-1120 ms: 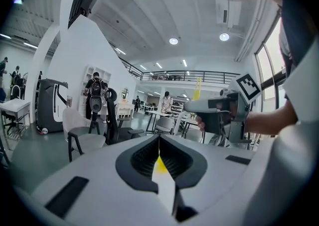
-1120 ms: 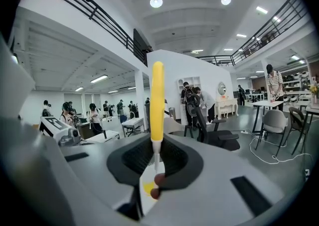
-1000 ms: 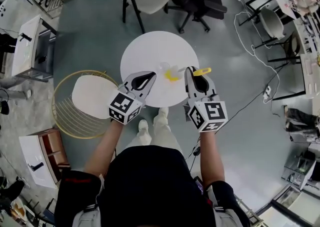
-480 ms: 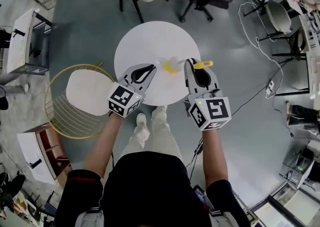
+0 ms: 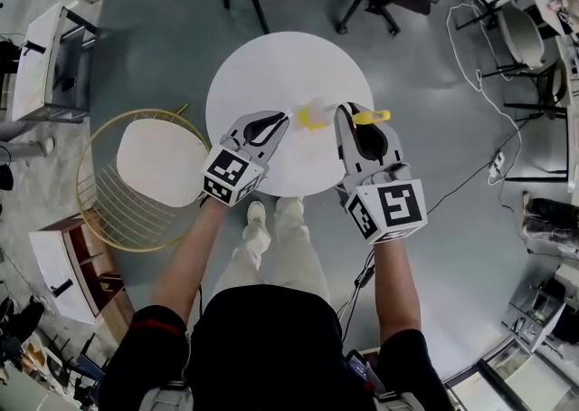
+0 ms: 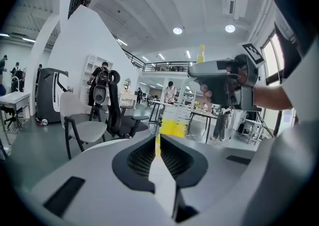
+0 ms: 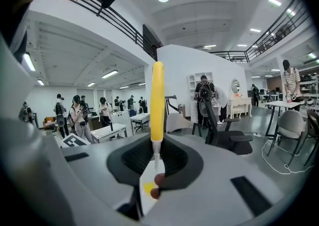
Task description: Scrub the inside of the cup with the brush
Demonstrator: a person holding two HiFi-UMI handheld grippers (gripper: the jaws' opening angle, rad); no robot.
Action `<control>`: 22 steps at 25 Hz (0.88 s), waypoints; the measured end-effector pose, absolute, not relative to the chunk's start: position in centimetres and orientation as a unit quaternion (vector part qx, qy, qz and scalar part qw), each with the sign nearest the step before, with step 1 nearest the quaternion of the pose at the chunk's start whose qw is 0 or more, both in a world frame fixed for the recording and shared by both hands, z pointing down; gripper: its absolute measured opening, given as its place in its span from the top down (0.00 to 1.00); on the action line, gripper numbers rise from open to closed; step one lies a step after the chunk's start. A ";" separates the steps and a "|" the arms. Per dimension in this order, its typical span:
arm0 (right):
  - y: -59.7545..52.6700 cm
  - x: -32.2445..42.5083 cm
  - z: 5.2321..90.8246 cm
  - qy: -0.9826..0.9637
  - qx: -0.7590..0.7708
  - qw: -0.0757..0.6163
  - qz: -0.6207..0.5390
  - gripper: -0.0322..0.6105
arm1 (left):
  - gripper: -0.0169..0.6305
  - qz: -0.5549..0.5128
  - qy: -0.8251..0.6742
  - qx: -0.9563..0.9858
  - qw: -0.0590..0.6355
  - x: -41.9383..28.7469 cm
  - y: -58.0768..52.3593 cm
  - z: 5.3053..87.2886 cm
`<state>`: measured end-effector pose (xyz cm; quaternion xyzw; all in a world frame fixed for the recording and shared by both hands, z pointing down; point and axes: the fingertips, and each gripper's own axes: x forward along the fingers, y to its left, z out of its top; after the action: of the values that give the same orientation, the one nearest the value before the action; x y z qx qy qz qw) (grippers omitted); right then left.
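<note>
Open office hall, grey floor (image 5: pixel 163 56); round white table (image 5: pixel 280 65) at centre of head view. Far left: gold wire chair (image 5: pixel 149 174) w/ white seat, just beside table. L gripper (image 5: pixel 282 118) is over table's near-left part. Its jaws are together, pinched on the wall of the cup (image 5: pixel 312 113), w/ a yellow sliver showing betw. them in left gripper view. Cup is clear w/ yellow, blurred, directly ahead of jaw tips; resting or lifted: cannot tell. Brush (image 5: pixel 369 117) has a yellow handle, just right of cup. R gripper (image 5: pixel 357 119) is clamped on the brush's thin white stem, handle upright above jaws.
</note>
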<state>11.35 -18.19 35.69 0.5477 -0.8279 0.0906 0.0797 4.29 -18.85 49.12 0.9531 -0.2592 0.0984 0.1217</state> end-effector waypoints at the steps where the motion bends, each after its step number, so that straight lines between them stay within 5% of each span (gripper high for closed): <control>1: -18.3 11.2 35.8 -0.830 0.544 0.080 0.089 0.87 | 0.94 0.100 -0.260 0.953 0.119 4.4 -19.1 49.5; 22: -20.1 10.0 37.7 -0.842 0.526 0.077 0.095 0.87 | 0.50 0.148 -0.191 0.967 0.082 6.8 -19.4 55.9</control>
<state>9.99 -20.12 37.68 0.5260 -0.8416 0.0952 0.0773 6.81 -19.38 55.94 0.9670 -0.1908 0.1477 0.0823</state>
